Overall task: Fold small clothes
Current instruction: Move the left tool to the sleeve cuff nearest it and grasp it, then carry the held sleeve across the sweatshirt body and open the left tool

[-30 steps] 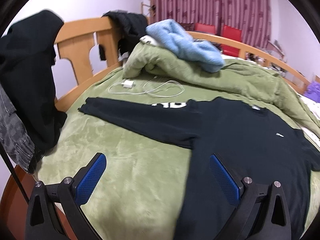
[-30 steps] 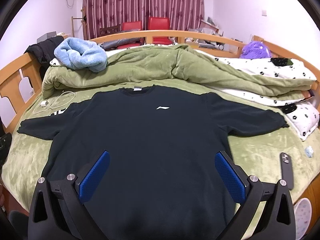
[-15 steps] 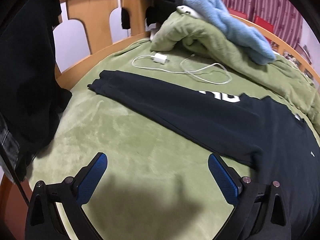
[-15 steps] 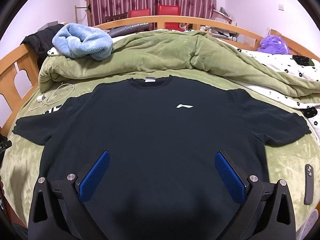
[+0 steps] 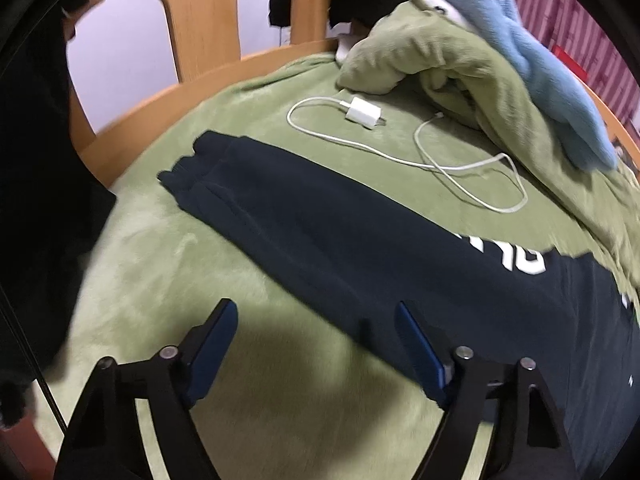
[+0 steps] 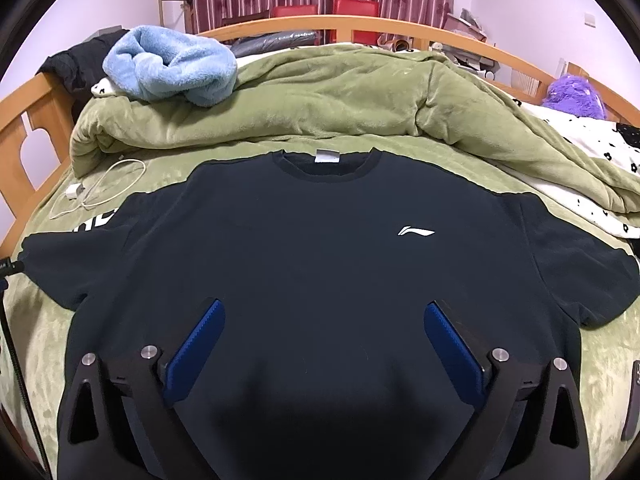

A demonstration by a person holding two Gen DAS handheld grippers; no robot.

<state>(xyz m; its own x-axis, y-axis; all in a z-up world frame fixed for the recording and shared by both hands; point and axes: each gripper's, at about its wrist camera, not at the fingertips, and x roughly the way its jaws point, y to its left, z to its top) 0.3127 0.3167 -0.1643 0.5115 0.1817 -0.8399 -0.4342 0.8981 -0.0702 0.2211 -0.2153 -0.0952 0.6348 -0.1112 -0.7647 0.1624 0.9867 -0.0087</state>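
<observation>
A black T-shirt (image 6: 320, 248) lies flat and face up on the green bedspread (image 6: 40, 340), collar at the far side, with a white logo on the chest. Its left sleeve (image 5: 320, 224) stretches across the left wrist view. My left gripper (image 5: 316, 320) hangs low over the sleeve's near edge. Its jaws are closing, the hem lies under the gap between them, and the pads press on nothing. My right gripper (image 6: 324, 312) hovers over the shirt's lower front. Its jaws are wide and starting to close, with only flat cloth below them.
A white charger with its looped cable (image 5: 362, 114) lies just beyond the sleeve. A rolled green quilt (image 6: 320, 104) with a light blue fleece (image 6: 172, 68) fills the far side. Dark clothes (image 5: 36, 160) hang on the wooden bed frame (image 5: 200, 20). A phone (image 6: 634, 400) lies at the right edge.
The left gripper swung left and sank toward the sleeve, and its jaws narrowed. The right gripper dropped closer to the shirt's front, with its jaws slightly narrower.
</observation>
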